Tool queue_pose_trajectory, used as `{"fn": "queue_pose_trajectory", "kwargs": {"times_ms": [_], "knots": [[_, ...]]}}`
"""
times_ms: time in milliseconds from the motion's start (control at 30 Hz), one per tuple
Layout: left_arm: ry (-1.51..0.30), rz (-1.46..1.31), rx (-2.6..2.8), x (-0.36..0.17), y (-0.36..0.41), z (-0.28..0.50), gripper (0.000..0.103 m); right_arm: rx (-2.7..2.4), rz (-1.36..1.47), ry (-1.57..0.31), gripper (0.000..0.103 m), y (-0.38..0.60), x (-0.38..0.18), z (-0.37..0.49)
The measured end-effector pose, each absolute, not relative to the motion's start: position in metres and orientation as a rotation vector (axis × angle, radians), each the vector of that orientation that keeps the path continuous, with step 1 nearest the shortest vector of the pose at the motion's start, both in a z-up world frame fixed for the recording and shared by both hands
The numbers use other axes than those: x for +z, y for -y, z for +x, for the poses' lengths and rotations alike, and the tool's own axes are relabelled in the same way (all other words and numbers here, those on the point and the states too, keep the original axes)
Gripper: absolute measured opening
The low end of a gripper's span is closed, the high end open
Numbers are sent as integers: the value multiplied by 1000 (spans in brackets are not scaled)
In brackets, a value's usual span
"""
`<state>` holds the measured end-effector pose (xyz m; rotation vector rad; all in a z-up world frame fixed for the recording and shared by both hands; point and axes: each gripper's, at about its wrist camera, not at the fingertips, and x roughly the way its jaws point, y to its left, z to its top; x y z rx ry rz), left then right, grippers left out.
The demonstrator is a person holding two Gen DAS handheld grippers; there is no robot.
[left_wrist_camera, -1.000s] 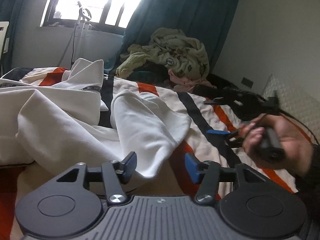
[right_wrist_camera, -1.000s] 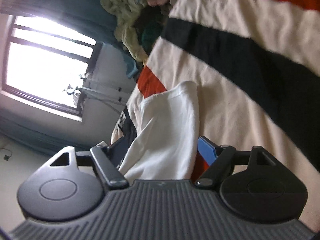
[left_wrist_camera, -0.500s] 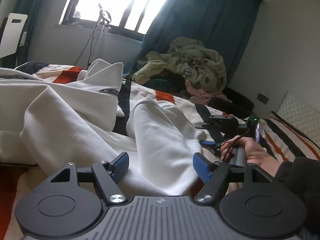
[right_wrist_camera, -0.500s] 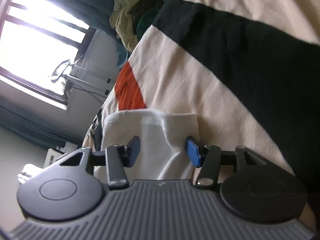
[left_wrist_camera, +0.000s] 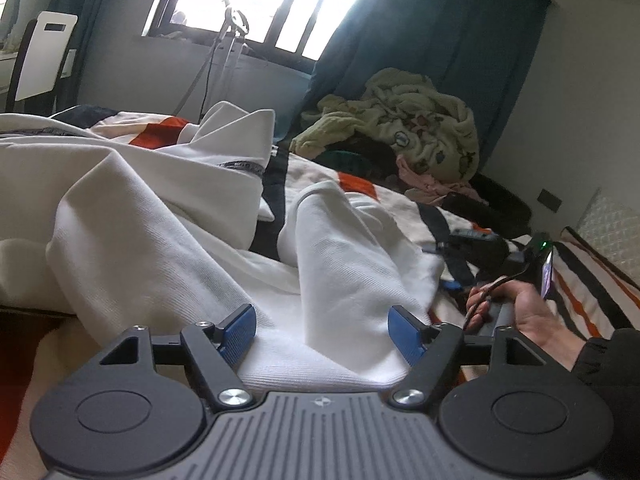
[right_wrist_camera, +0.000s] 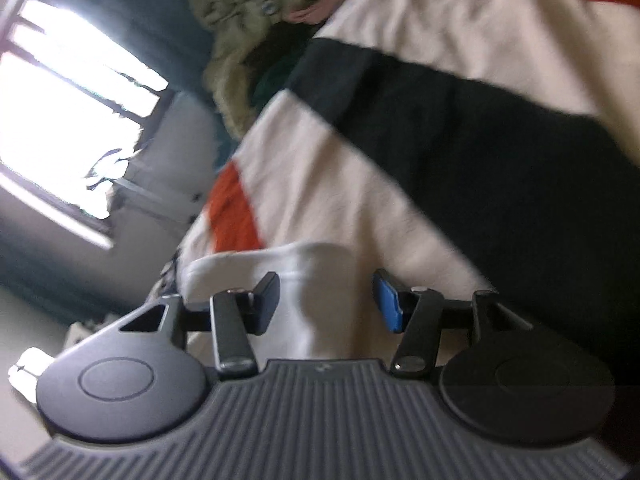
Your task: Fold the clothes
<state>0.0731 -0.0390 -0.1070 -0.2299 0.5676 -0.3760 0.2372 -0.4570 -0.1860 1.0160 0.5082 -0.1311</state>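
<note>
The left gripper (left_wrist_camera: 322,330) lies low over the bed (left_wrist_camera: 404,196), its 2 blue pads (left_wrist_camera: 240,326) spread wide with a ridge of the white garment (left_wrist_camera: 168,220) between them, neither pad pressing the cloth. The garment spreads ahead and to its left in loose folds. To its right, the right hand (left_wrist_camera: 520,310) grips a handle, knuckles up, wrist in a dark cuff. The right gripper (right_wrist_camera: 326,298) is rolled sideways, jaws apart, a white sleeve end (right_wrist_camera: 304,276) between them; whether either finger touches it I cannot tell. Ahead of both, a heap of clothes (left_wrist_camera: 412,120) sits on the bed.
</note>
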Motion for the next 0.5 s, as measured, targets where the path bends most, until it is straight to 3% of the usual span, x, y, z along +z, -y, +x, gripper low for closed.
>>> {"fn": "queue_pose_trajectory", "kwargs": {"times_ms": [33, 67, 100, 200, 500], "knots": [[-569, -226, -373, -108, 39, 73, 75, -125, 1001, -496, 53, 456, -181, 237], [-568, -222, -371, -109, 40, 73, 75, -119, 985, -483, 44, 455, -176, 237], [-565, -218, -369, -109, 40, 73, 75, -113, 970, -470, 22, 453, -171, 237], [-556, -209, -366, -110, 41, 72, 75, -95, 924, -433, 7, 450, -157, 236], [-531, -248, -386, -107, 37, 70, 75, -282, 1005, -171, 7, 512, -128, 179]]}}
